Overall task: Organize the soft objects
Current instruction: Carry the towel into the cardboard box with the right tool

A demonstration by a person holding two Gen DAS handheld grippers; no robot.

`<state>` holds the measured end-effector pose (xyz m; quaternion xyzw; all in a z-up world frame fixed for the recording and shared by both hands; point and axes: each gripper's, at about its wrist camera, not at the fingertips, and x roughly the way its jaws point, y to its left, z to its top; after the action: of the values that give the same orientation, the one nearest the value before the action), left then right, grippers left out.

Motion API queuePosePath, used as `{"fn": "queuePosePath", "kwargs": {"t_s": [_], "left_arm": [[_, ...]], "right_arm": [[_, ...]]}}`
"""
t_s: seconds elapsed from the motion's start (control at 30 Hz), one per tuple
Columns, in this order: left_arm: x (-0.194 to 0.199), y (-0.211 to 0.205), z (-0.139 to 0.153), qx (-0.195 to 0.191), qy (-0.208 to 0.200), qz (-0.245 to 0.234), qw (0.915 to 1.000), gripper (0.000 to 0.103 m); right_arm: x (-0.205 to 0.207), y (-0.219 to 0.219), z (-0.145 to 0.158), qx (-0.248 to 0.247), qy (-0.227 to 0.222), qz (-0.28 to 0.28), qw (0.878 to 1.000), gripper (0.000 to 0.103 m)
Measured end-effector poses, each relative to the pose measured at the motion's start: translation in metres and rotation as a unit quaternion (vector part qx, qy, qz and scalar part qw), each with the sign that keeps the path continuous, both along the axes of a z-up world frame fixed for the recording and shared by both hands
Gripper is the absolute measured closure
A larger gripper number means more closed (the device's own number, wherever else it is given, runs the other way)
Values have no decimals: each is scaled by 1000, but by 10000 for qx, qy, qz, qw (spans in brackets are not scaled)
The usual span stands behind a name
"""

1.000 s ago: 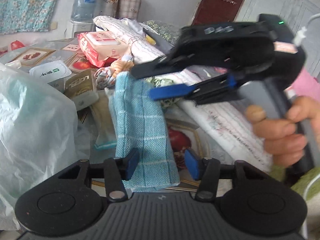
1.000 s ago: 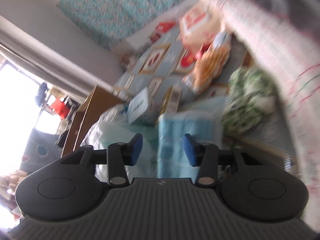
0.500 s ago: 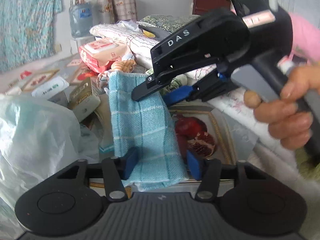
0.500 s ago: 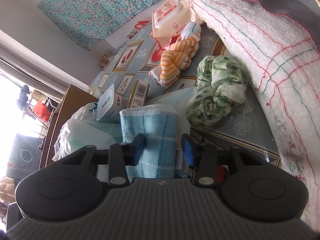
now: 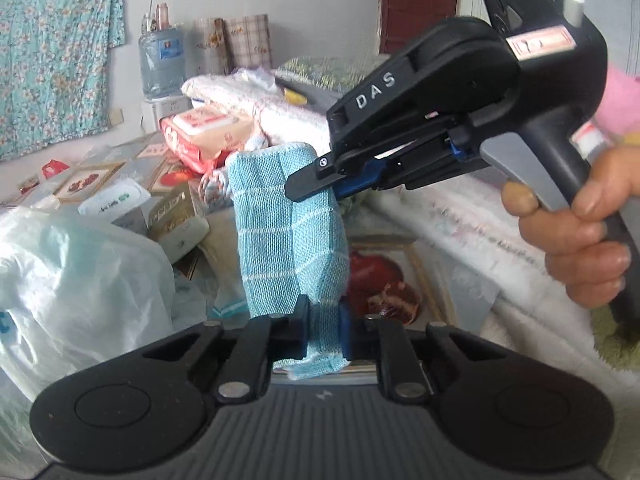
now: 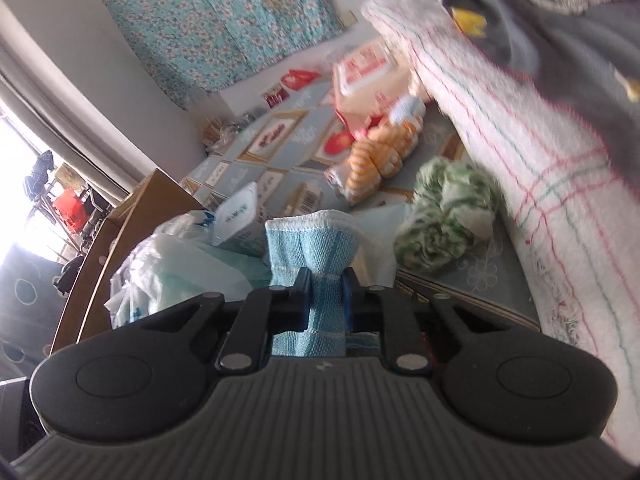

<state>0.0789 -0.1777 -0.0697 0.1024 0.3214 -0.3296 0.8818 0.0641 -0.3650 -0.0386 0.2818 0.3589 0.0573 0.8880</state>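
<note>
the left gripper (image 5: 323, 334) has its two blue pads squeezed tight on the bottom end of the blue checked towel (image 5: 286, 236). the cloth is bunched thin between them and a small bit pokes out below. the right gripper (image 6: 326, 294) is pinched shut on the other end of the same towel (image 6: 312, 246), and the stitched white edge fans out just past its pads. in the left view you can see the right gripper (image 5: 320, 190) come in from the side and bite the top end, so the towel hangs up off the table, stretched between the two.

the towel looks light and very floppy. it bends and puffs out in the middle where nothing holds it. it is not slippery, since the weave is rough, and it will not break. the ends or corners look like the best places to hold it, so it stays flat for folding; a grab in the middle would likely just make a lump.

past the left jaws, off to one side, are a thin plastic bag (image 5: 76, 276) and a red pack of wipes (image 5: 200, 136). ahead of the right jaws lie a green and white scrunched cloth (image 6: 446, 216), an orange striped soft toy (image 6: 378, 162), and close beside them a big white blanket (image 6: 552, 184) with coloured lines.
</note>
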Motion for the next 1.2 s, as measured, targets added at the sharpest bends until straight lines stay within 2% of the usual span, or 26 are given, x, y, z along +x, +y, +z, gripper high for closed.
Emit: {"fn": "queuePosePath", "kwargs": {"t_s": [0.23, 0.43, 0.57, 0.7, 0.83, 0.93, 1.0, 1.1, 1.2], "left_arm": [[-8, 29, 35, -615, -200, 197, 9977, 88], [-16, 78, 76, -1058, -647, 784, 9892, 88], [-24, 123, 102, -1031, -1029, 1444, 9787, 88], [-24, 169, 122, -733, -1249, 2148, 9659, 88], [-7, 219, 128, -348, -1066, 2803, 9534, 88], [23, 255, 124, -7, -588, 3164, 9468, 88], [48, 275, 115, 222, -168, 3266, 9447, 88], [91, 294, 94, 639, 484, 3411, 9366, 88], [128, 305, 70, 856, 1075, 3480, 9274, 88]], "right_arm": [[-17, 22, 53, -331, -567, 150, 9977, 90], [-3, 71, 110, -533, -1210, 807, 9879, 90], [26, 127, 143, -419, -1574, 1623, 9732, 90], [67, 202, 167, -184, -1712, 2559, 9512, 90], [120, 280, 174, 143, -1371, 3208, 9371, 90], [168, 334, 162, 175, -865, 3457, 9342, 90], [201, 366, 146, 132, -411, 3540, 9343, 90], [248, 403, 113, 14, 312, 3540, 9347, 90], [277, 426, 78, -40, 938, 3489, 9324, 90]]}}
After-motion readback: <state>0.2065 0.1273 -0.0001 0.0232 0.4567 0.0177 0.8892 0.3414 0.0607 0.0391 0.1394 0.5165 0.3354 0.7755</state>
